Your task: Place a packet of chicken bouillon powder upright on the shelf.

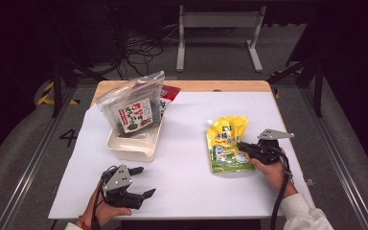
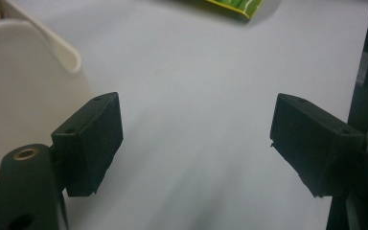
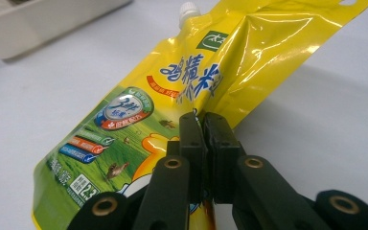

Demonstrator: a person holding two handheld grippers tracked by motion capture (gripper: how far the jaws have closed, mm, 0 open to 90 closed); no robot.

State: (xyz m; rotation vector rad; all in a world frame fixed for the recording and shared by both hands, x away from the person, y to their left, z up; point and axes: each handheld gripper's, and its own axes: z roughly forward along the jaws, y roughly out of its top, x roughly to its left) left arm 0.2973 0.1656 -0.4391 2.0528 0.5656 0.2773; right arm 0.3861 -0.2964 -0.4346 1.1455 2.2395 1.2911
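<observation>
Right gripper [image 3: 202,120] jaws pinch yellow pouch [image 3: 182,91] (bottom corner cropped).

The pouch [image 1: 227,143] is bright yellow above and green below, with blue lettering and a white cap. The tray [image 1: 134,143] is cream. The black grippers sit over a white table [image 1: 187,167].

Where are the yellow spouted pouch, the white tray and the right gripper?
yellow spouted pouch [image 3: 139,115]: right gripper view, on its printed front panel.
white tray [image 1: 133,149]: high view, on its near wall.
right gripper [image 3: 202,124]: right gripper view, where its shut jaws pinch the pouch's edge.
</observation>
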